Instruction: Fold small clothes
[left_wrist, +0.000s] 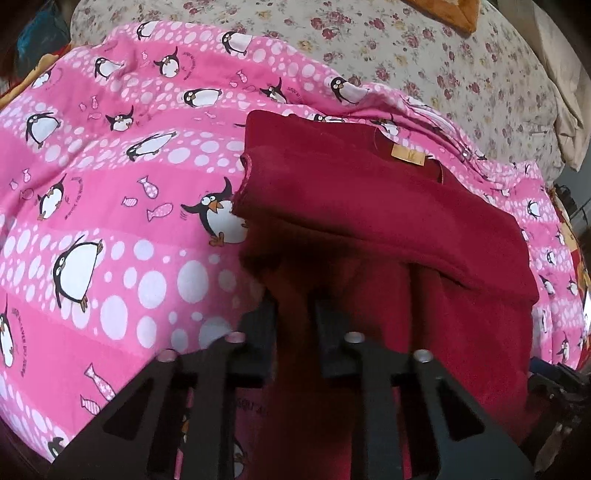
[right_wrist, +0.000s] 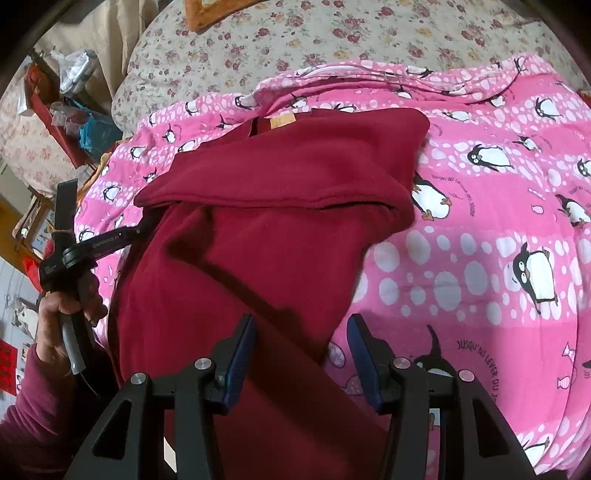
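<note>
On a pink penguin-print quilt: pinching the dark red fleece garment in the nearly closed left gripper, right gripper half open and empty, advisable lifting the near edge evenly.

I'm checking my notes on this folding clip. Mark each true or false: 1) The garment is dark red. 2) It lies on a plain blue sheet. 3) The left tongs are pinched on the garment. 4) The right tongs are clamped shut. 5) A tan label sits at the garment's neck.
1) True: the dark red garment is dark red.
2) False: it lies on a pink penguin-print blanket.
3) True: the left tongs grip its fabric.
4) False: the right tongs stand open over the cloth.
5) True: the tan label is at the neck.
</note>
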